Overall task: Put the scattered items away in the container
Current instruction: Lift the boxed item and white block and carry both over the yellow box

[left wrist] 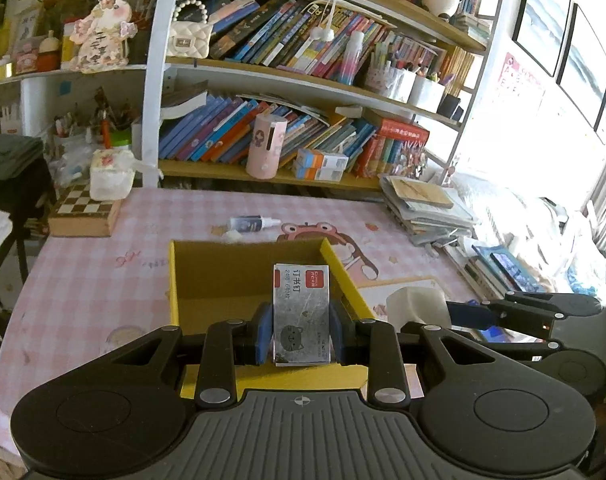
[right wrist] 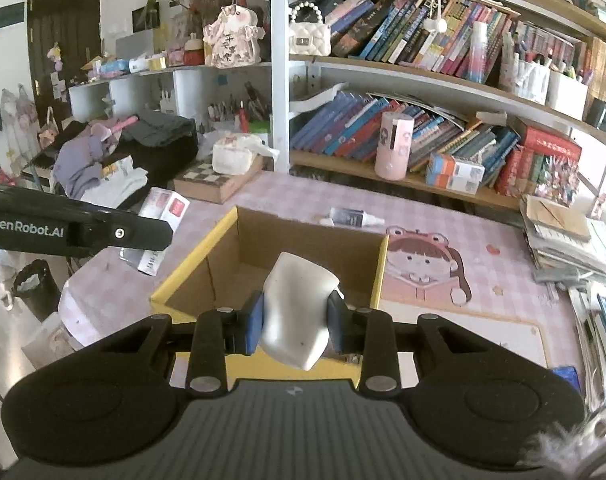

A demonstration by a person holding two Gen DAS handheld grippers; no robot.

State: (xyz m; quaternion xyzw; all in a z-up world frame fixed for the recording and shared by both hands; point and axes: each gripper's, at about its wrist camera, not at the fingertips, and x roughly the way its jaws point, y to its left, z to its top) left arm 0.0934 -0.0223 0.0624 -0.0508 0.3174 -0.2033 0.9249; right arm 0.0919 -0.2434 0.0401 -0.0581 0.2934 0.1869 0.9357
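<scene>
Gripped between blue pads, a staple box (left wrist: pixel 301 314) stands on end in the left gripper (left wrist: pixel 301 332), its long axis running forward along the fingers and its red-labelled end pointing away, over the open box (left wrist: pixel 175 280). At the box's other side the right gripper (right wrist: pixel 293 326) clamps a white cup-like object (right wrist: pixel 297 312), tilted, its narrower end leaning forward over the near rim. Both loads hang above the box's near yellow edge, with the bare cardboard floor directly ahead and below; neither touches it, as far as the views show. From the left wrist view the white object appears just beyond the box's right wall, which suggests the left gripper sits more squarely over the opening. Release looks close for both. Beyond the box's far wall a small bottle (left wrist: pixel 255 223) lies on its side on the pink checked table (left wrist: pixel 83 280), long axis across the table, nozzle pointing right, not yet collected.
</scene>
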